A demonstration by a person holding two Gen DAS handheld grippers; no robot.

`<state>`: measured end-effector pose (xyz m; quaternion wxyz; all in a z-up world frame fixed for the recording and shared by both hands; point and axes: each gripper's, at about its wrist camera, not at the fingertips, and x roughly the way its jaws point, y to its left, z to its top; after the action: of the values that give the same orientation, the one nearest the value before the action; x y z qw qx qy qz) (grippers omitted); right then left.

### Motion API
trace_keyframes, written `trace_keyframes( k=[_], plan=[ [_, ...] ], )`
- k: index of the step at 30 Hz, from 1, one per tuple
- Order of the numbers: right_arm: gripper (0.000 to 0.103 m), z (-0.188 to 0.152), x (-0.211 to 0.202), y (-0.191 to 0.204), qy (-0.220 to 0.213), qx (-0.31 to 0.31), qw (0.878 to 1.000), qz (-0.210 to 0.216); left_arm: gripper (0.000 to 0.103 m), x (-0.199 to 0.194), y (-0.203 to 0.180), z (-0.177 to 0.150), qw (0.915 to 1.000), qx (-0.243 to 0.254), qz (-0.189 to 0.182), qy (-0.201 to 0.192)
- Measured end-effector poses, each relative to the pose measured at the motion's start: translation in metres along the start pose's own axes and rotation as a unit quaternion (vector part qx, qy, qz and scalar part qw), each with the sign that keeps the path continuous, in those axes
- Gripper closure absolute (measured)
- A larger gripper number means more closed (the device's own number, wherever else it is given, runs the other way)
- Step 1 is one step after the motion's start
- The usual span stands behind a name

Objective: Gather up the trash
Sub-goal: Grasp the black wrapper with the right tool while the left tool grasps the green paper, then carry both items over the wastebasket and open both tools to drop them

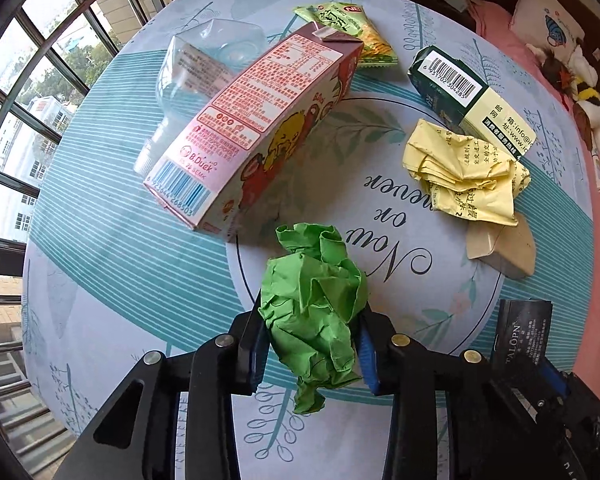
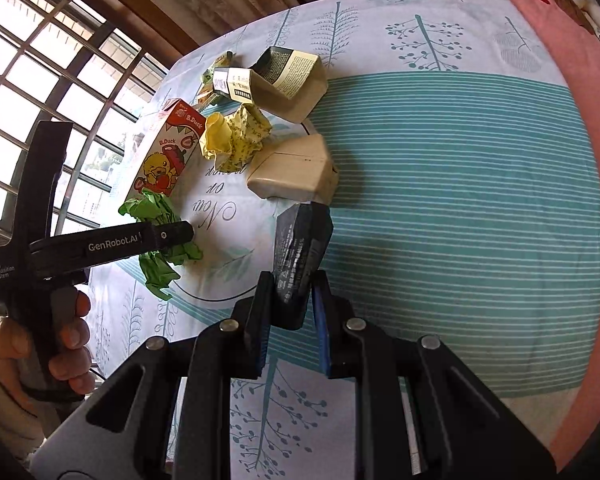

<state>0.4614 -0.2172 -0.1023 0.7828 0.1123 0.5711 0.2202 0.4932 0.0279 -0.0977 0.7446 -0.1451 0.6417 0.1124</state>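
Trash litters the printed surface (image 1: 140, 248), whose cloth reads "Now or never": a pink "B.Duck" carton (image 1: 256, 120) at centre frame, crumpled yellow printed paper (image 1: 464, 176) to its right, and a barcoded dark green box (image 1: 468, 96) upper right. Left tool (image 1: 314, 344) is clenched on a crinkled green paper wad (image 1: 316, 312) at lower centre. Right tool (image 2: 290, 312) pinches a dark "TALOPN" packet (image 2: 298, 256).
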Motion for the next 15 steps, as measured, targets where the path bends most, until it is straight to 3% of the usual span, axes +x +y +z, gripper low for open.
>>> trace_keyframes(
  k=[9,15],
  plan=[
    [0.087,-0.02,-0.012,0.011,-0.007,0.013,1.0,0.005,0.066,-0.052,0.008,-0.042,0.9962,0.07,0.02,-0.049],
    [0.087,-0.051,-0.028,0.032,-0.012,0.014,1.0,-0.002,0.066,-0.095,0.046,-0.071,0.9884,0.117,0.002,-0.097]
  ],
)
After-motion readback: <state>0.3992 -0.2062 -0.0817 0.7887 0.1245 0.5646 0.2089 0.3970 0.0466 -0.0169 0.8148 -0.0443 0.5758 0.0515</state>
